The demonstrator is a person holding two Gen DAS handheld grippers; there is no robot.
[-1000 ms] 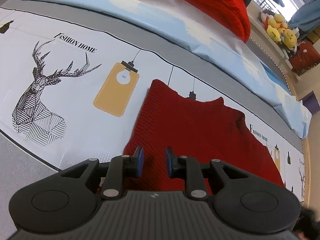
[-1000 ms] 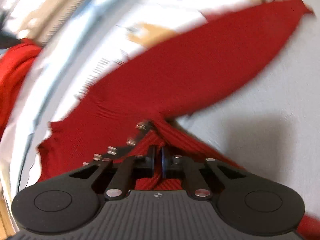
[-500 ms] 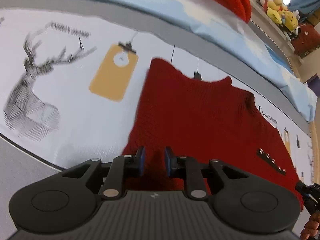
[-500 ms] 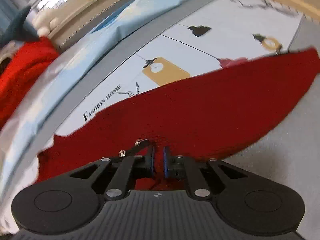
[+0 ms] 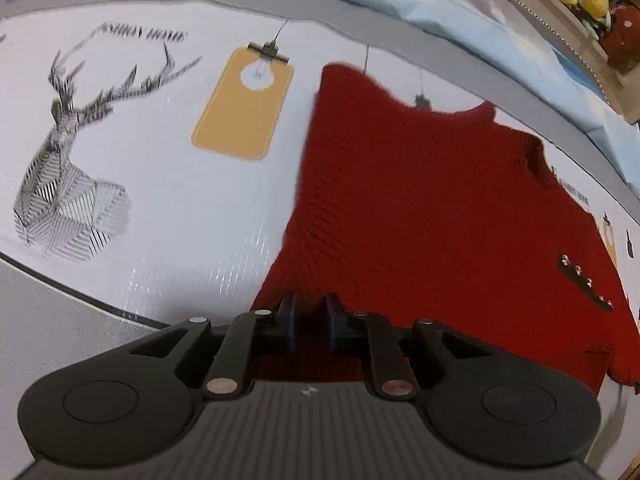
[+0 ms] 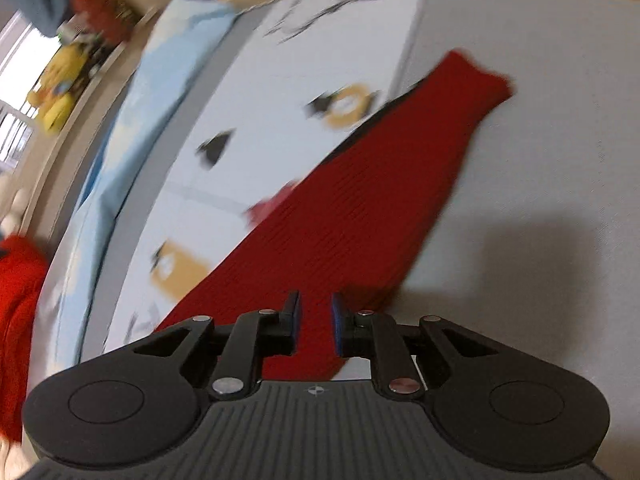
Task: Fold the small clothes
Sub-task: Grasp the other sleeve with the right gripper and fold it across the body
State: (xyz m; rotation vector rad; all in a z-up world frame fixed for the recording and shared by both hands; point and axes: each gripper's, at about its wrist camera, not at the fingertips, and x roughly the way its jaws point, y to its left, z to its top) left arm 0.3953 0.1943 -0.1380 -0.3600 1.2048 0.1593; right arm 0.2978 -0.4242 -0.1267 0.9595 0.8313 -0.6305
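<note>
The red sweater (image 5: 432,208) lies flat on a printed sheet (image 5: 168,200), one sleeve (image 6: 380,200) stretching onto grey cloth (image 6: 540,160). It looks soft, limp and light; knit likely stretches, so hems and cuffs are the best holds. The left gripper (image 5: 310,320) and right gripper (image 6: 316,328) hover over it, jaws slightly apart, holding nothing.
</note>
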